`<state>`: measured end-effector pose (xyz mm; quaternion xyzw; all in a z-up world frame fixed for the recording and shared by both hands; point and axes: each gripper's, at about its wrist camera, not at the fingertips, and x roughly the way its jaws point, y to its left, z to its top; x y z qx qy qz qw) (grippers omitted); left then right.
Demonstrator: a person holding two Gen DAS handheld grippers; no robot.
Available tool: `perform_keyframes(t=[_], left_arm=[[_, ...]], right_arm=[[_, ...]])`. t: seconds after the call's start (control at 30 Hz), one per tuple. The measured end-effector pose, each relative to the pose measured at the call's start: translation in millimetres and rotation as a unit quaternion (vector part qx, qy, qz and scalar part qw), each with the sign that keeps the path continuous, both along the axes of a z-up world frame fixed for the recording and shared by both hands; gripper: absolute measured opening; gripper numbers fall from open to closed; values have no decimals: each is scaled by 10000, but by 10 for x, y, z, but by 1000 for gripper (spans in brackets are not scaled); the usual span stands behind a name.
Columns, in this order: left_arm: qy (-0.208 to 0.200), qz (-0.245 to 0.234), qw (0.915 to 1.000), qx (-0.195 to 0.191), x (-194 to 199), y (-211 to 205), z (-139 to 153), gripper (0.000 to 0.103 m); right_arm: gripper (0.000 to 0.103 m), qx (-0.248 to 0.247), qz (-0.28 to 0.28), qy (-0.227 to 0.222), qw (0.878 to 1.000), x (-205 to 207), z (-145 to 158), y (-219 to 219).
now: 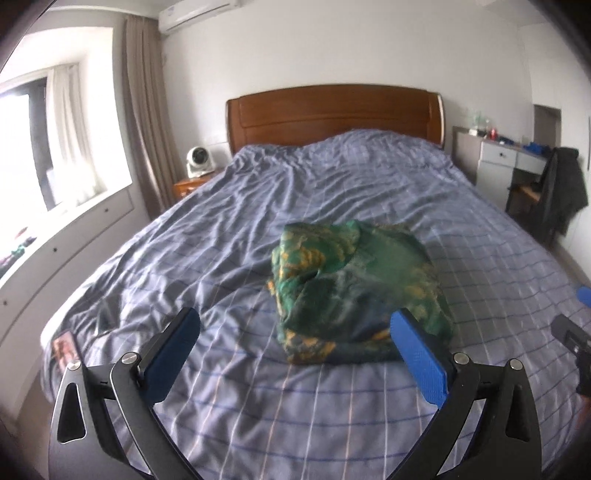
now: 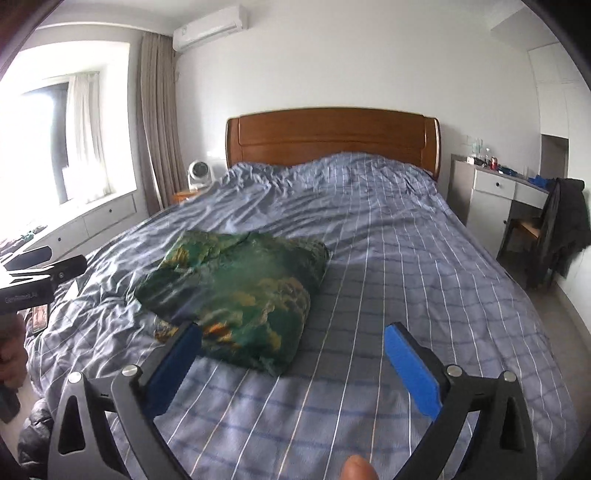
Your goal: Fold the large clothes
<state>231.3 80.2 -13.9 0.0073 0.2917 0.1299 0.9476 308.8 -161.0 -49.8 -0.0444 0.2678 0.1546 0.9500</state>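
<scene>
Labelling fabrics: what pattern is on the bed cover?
Blue-grey bed cover with a thin white and blue check; right wrist view shows it best.

A bed [image 2: 369, 258] under a rumpled blue checked cover fills the room. At its head stands a wooden headboard [image 2: 332, 136]. Left of the headboard a small white fan [image 2: 198, 173] sits on a wooden nightstand [image 1: 188, 184], with beige curtains [image 2: 157, 122] and a bright window [image 2: 62, 129] further left. An air conditioner [image 2: 210, 26] hangs on the wall above the curtains. Right of the headboard is a white worktop [image 2: 495, 184] with drawers and small clutter; a dark jacket [image 2: 561, 229] hangs over a chair beside it.
</scene>
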Motion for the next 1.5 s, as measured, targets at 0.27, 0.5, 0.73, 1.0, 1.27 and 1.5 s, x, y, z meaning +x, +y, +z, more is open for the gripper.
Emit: perform_keyframes(t=[0.27,0.5,0.73,1.0,1.27,1.5], left_arm=[[320,-206,9989,-266,-267,-101,-163,103],[500,-380,9953,-739,-535,-125,-151,103],[664,-261,9952,-676,-639,-179,-135,103],[796,-226,9951,-536,-605,-282,-194,103],[763,-202,9963,-331,-627,-341,-193,103],[772,-235,9961,-356,-623,-356,-190,103]], right_arm=[[102,-533,-94,319,9980,-437,-66,194],[102,-482,-117,701,9963,-642,-20,260],[102,-521,-242,713,9958,-768,122,301],[102,-645,-307,618,9955,-829,164,358],[102,-641,-313,752,9946,-835,121,336],[102,-664,-272,776,9944,-879,106,350]])
